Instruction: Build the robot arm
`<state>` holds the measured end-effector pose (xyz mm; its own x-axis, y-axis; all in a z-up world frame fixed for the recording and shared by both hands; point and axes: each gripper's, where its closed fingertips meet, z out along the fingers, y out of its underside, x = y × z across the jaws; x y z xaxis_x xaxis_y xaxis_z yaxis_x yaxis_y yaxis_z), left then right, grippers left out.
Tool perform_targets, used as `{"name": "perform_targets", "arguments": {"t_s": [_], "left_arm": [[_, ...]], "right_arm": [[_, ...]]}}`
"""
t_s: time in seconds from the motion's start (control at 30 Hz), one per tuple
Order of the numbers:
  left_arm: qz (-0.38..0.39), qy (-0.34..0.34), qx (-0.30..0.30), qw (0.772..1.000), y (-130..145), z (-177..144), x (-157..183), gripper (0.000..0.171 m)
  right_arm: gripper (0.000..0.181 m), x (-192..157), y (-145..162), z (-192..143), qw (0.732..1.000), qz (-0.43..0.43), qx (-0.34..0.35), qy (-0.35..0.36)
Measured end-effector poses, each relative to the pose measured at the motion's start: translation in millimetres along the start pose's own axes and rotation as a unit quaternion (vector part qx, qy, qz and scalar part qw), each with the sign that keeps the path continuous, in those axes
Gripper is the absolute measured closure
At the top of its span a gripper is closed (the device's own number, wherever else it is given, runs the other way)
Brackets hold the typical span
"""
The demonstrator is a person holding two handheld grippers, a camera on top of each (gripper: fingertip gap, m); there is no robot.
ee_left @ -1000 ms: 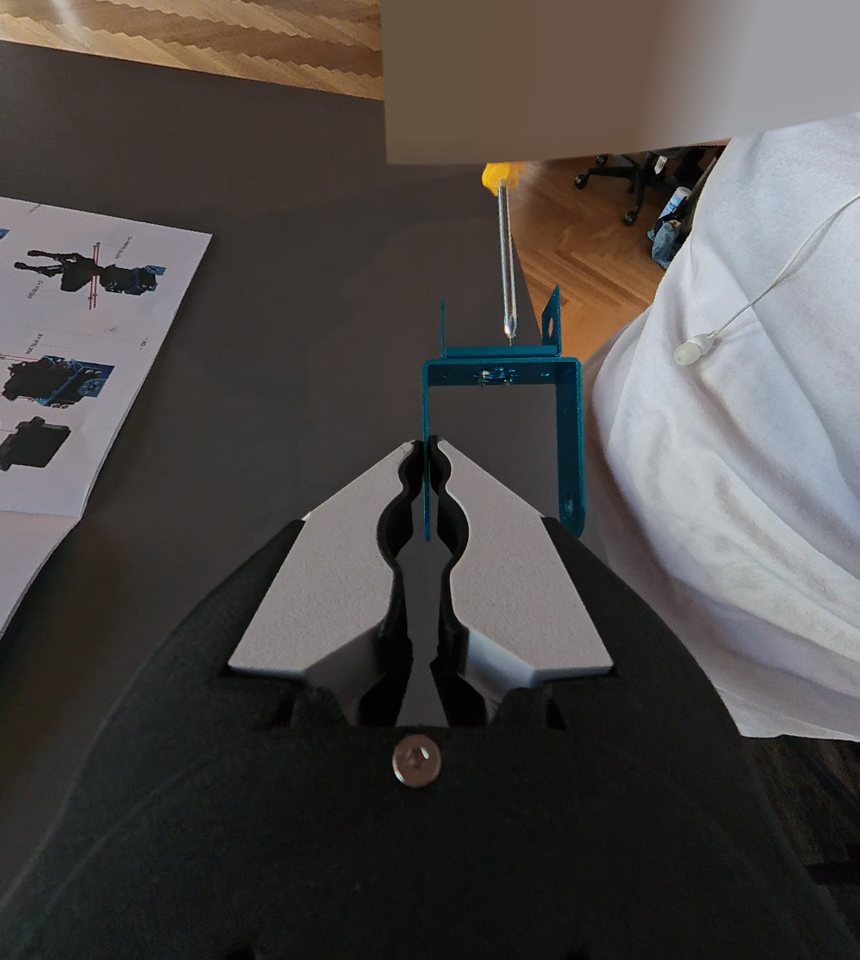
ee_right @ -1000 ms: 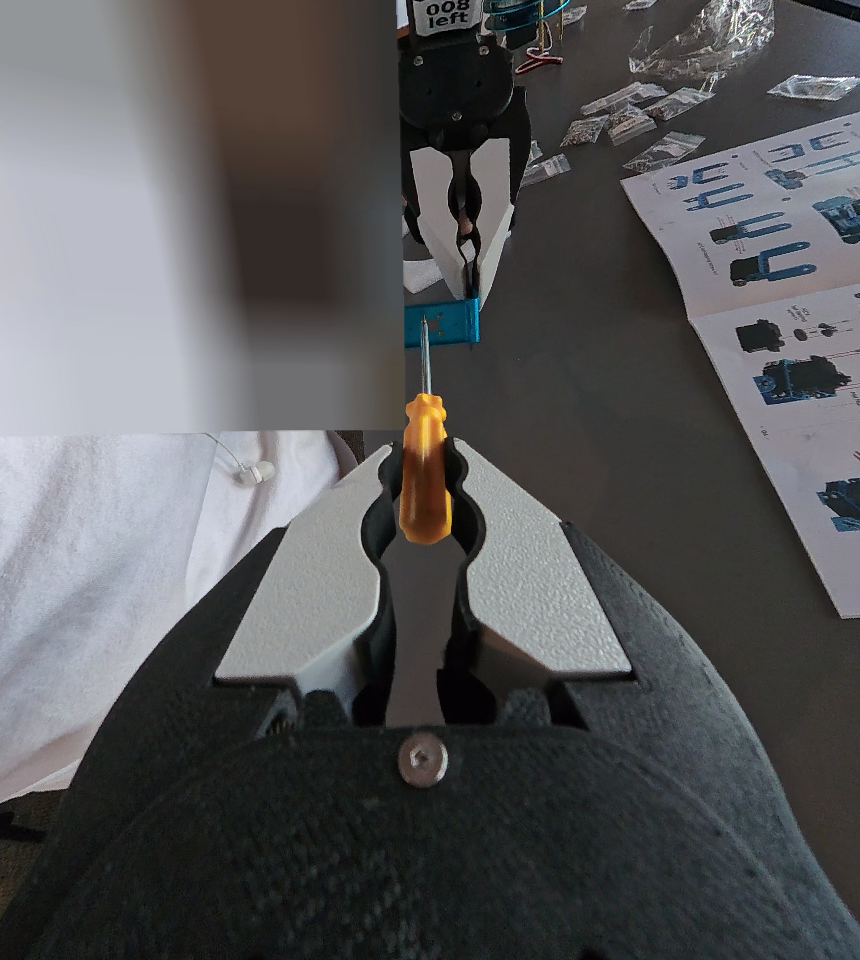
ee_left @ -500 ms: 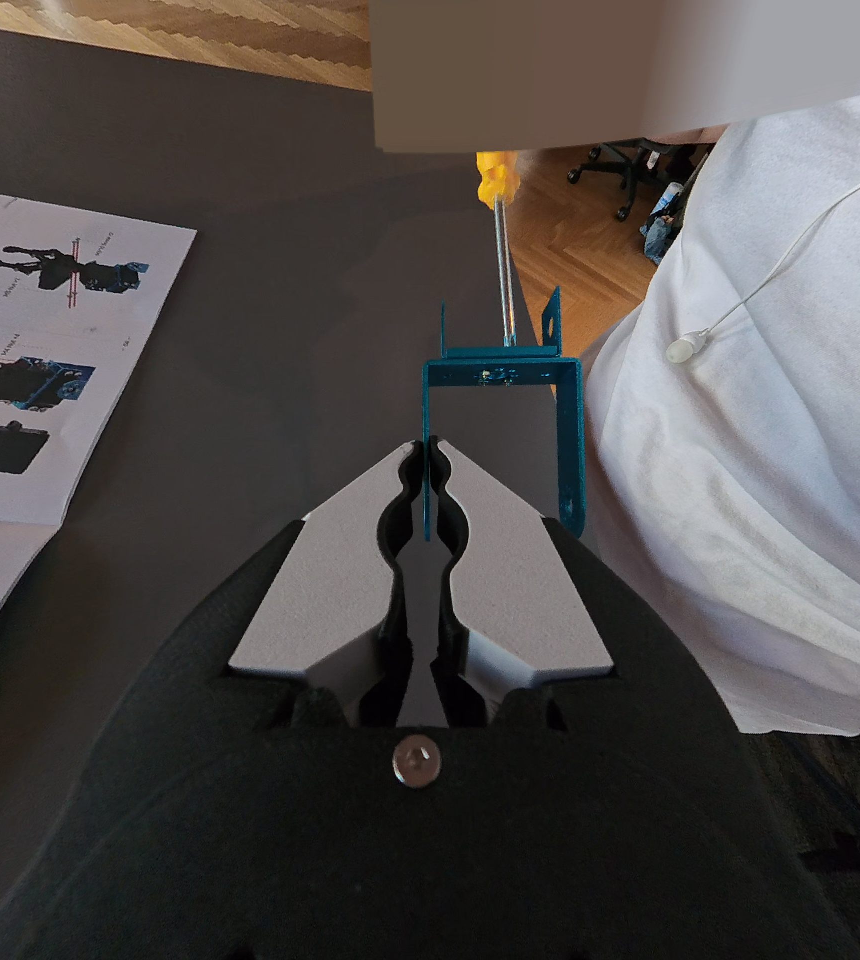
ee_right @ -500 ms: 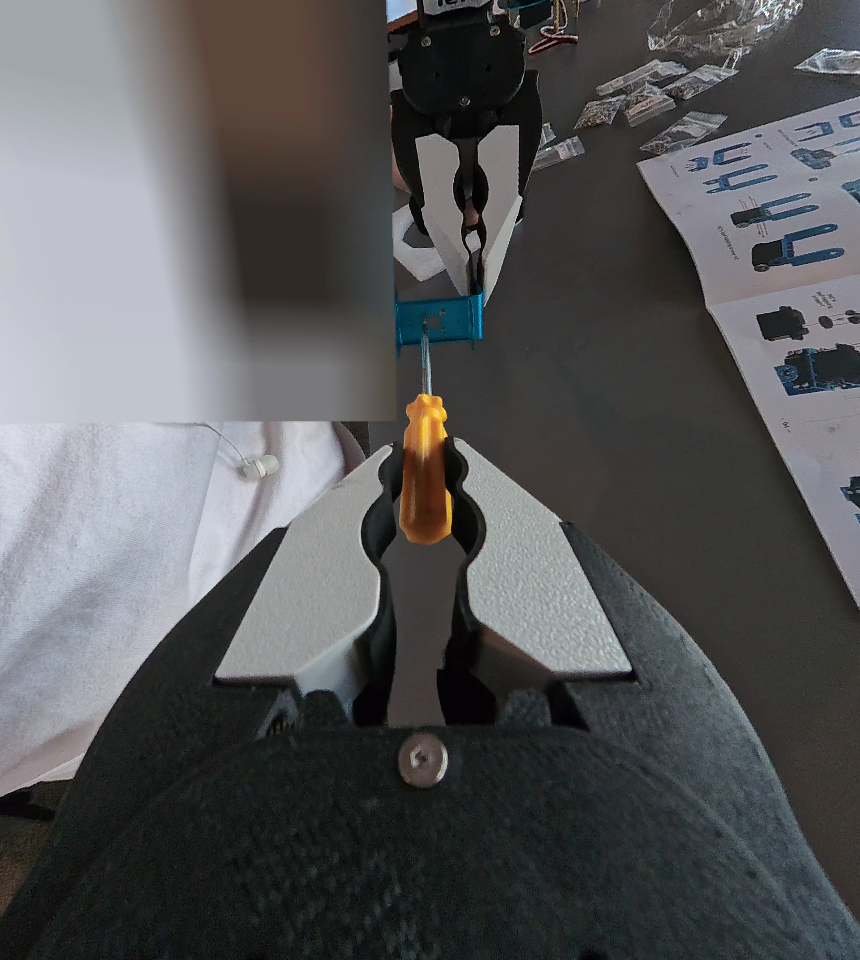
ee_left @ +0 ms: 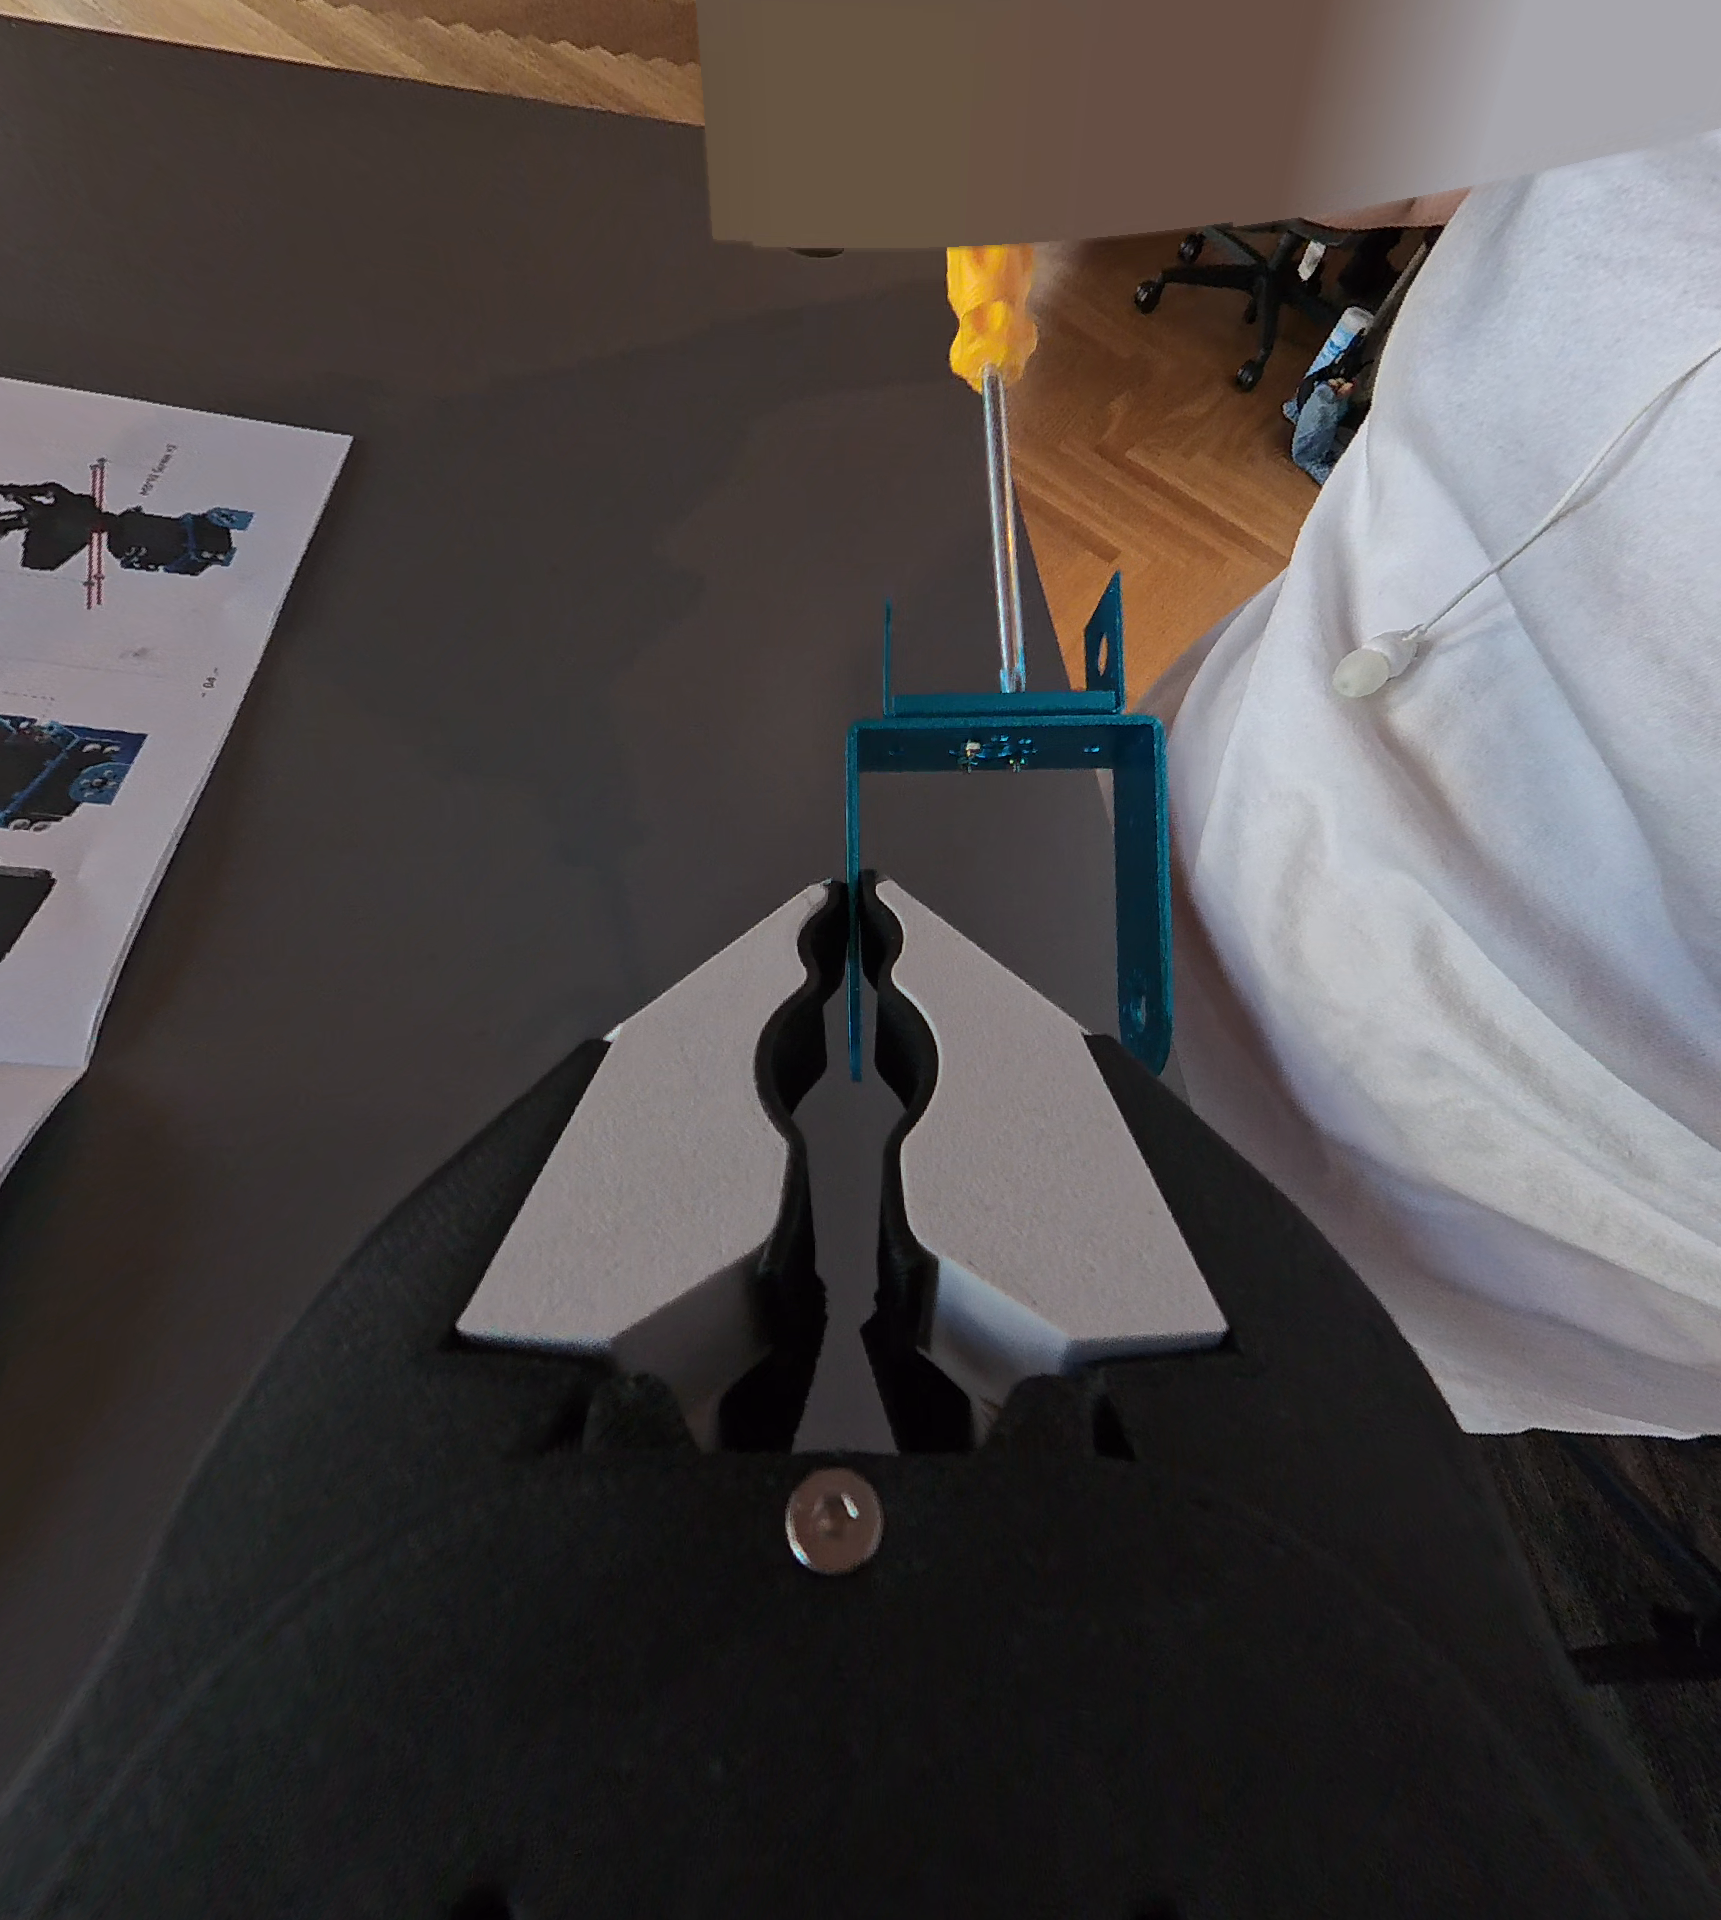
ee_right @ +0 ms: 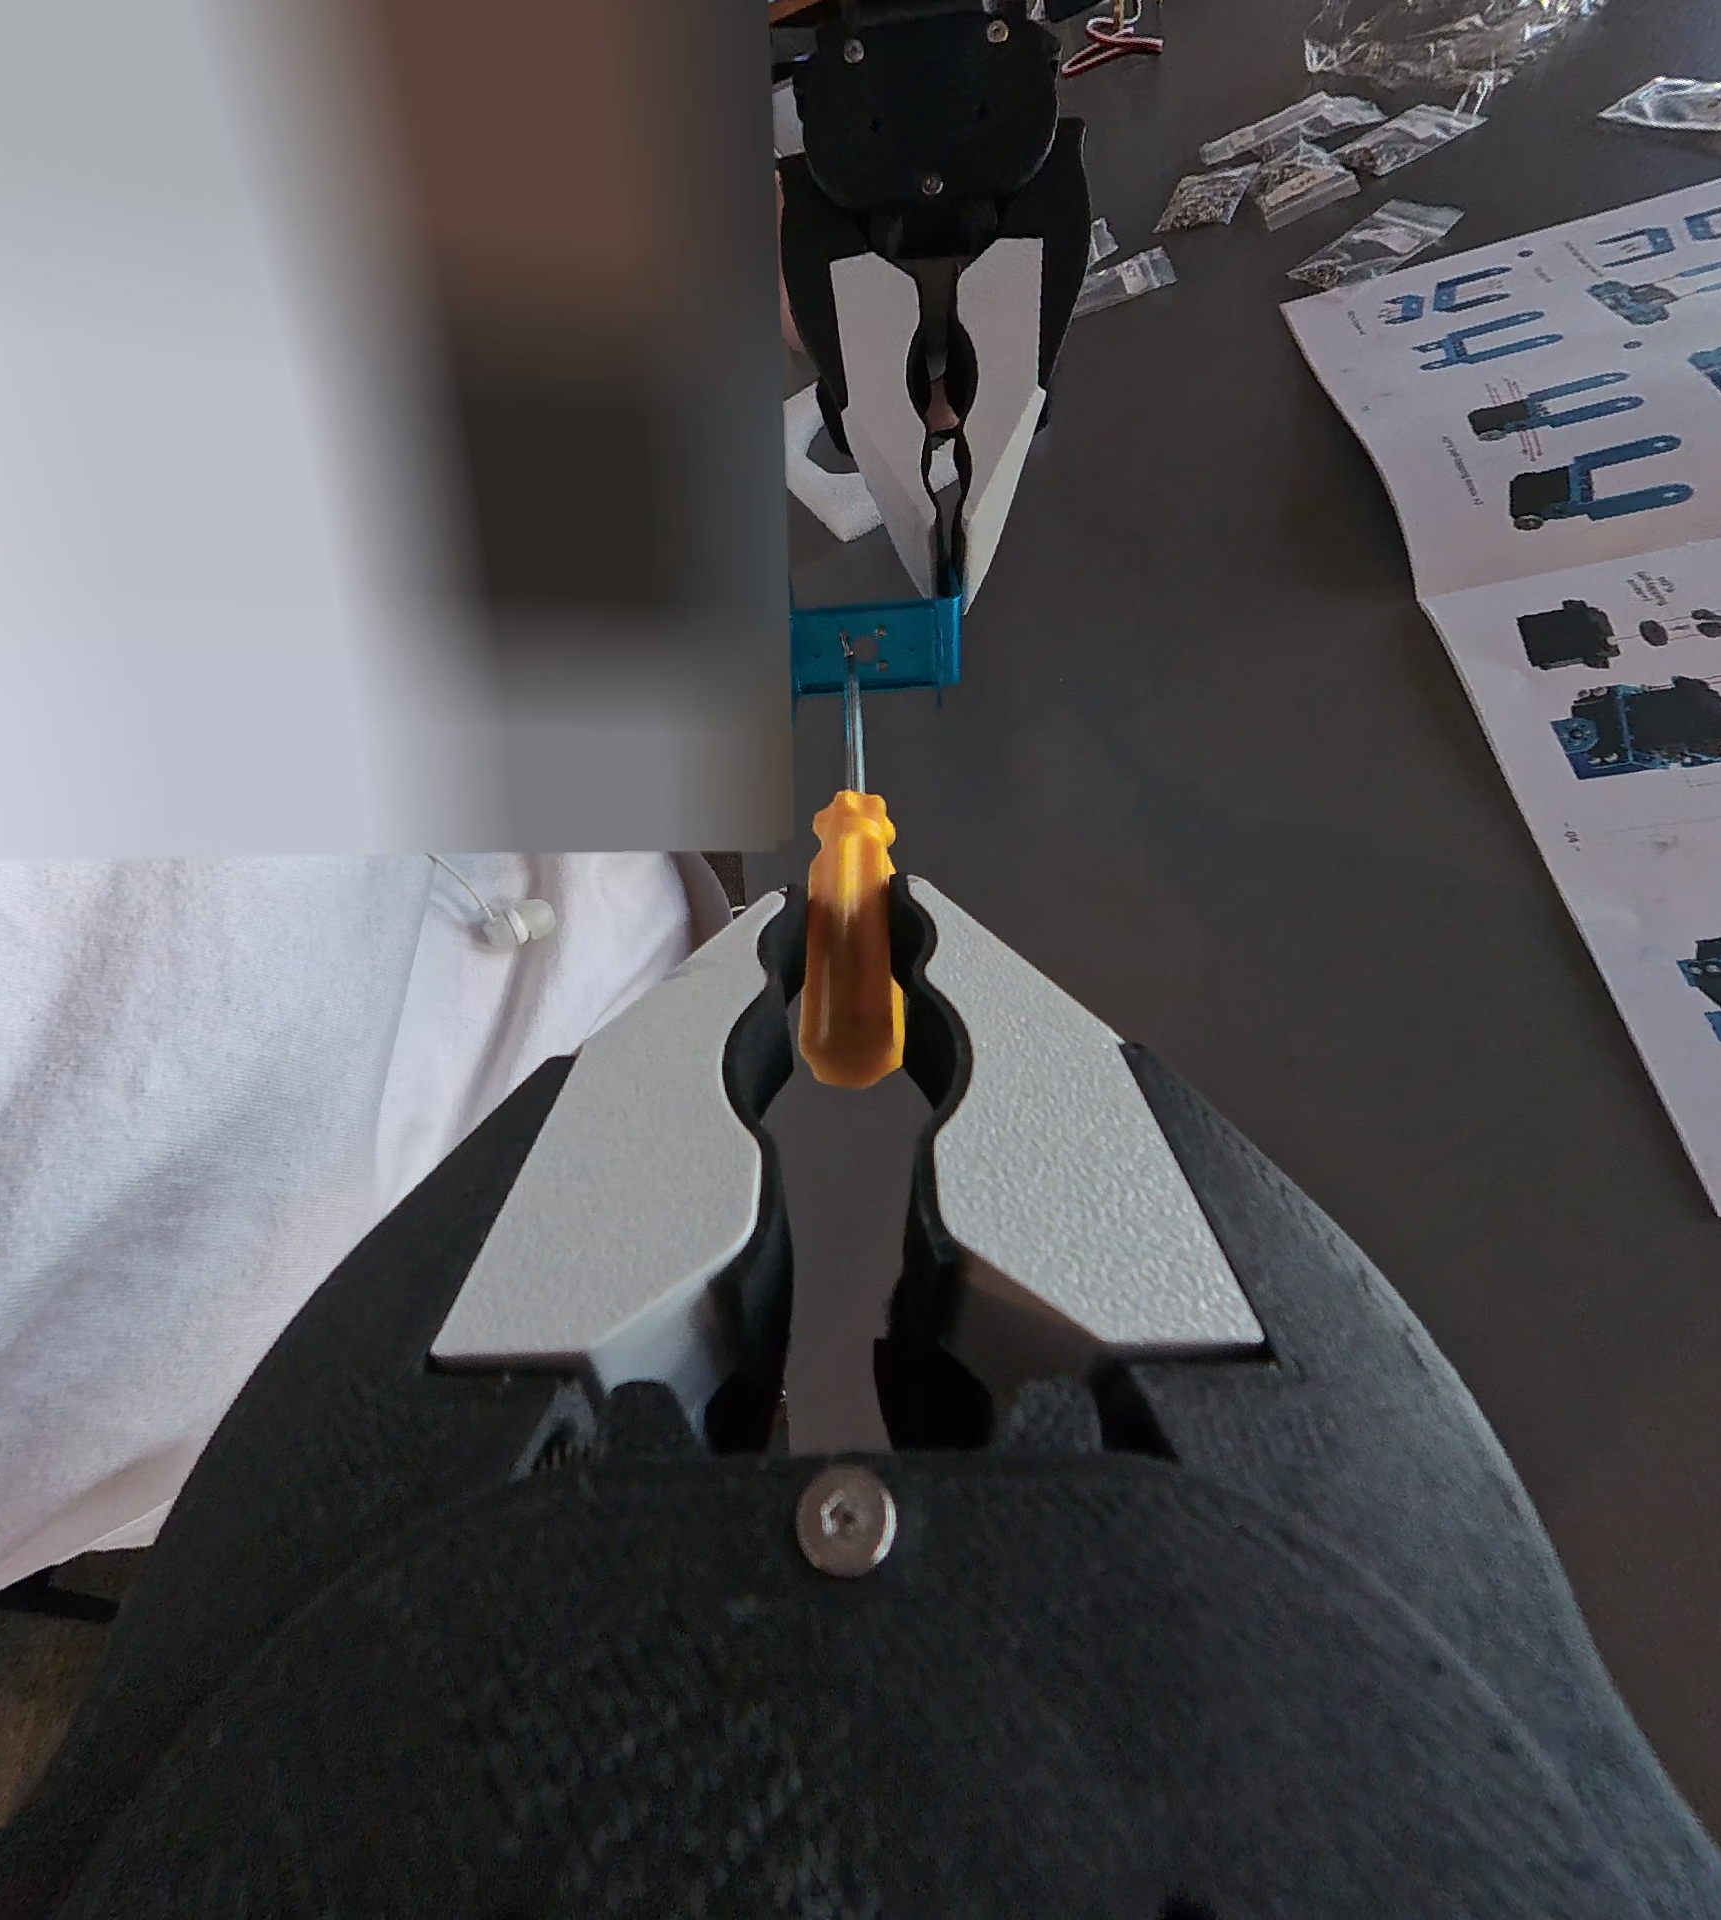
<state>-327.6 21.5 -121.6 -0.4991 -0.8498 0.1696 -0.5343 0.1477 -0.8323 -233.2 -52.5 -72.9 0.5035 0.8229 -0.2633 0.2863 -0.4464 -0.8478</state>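
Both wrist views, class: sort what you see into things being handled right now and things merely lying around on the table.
Being handled:
- left gripper, shut on blue bracket
- right gripper, shut on yellow-handled screwdriver, tip at the bracket

Lying around:
- instruction sheet
- small clear bags
- white foam piece
- dark table

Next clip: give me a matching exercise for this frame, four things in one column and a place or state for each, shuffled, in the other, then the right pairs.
Things:
1. blue metal bracket
2. yellow-handled screwdriver
3. instruction sheet
4. small clear bags

Places or states:
A. lying open and flat on the dark table
B. clamped by one side plate in the left gripper
C. scattered on the table beyond the sheet
D. gripped by its handle in the right gripper, tip at the bracket's face

Pairs: 1-B, 2-D, 3-A, 4-C
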Motion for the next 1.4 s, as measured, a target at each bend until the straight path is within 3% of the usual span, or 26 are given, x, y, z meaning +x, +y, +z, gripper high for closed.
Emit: {"name": "perform_targets", "arguments": {"t_s": [0.23,0.53,0.73,1.13,1.4], "left_arm": [[-0.061,-0.004,0.014,0.998,4,1,-7,0.171],[-0.144,0.046,0.142,0.978,-22,-4,-3,0.171],[-0.154,0.066,0.241,0.956,-42,-26,-9,0.171],[-0.076,0.001,0.317,0.945,-53,-68,-24,0.171],[-0.071,-0.010,0.337,0.939,-51,-77,-30,0.171]], "right_arm": [[0.167,10,-3,-8,0.997,-0.046,0.016,0.063],[0.168,18,-33,-27,0.962,-0.226,0.060,0.144],[0.168,14,-70,-27,0.911,-0.382,0.039,0.149],[0.168,18,-123,-11,0.776,-0.612,-0.058,0.138],[0.168,15,-136,0,0.739,-0.656,-0.064,0.139]]}}
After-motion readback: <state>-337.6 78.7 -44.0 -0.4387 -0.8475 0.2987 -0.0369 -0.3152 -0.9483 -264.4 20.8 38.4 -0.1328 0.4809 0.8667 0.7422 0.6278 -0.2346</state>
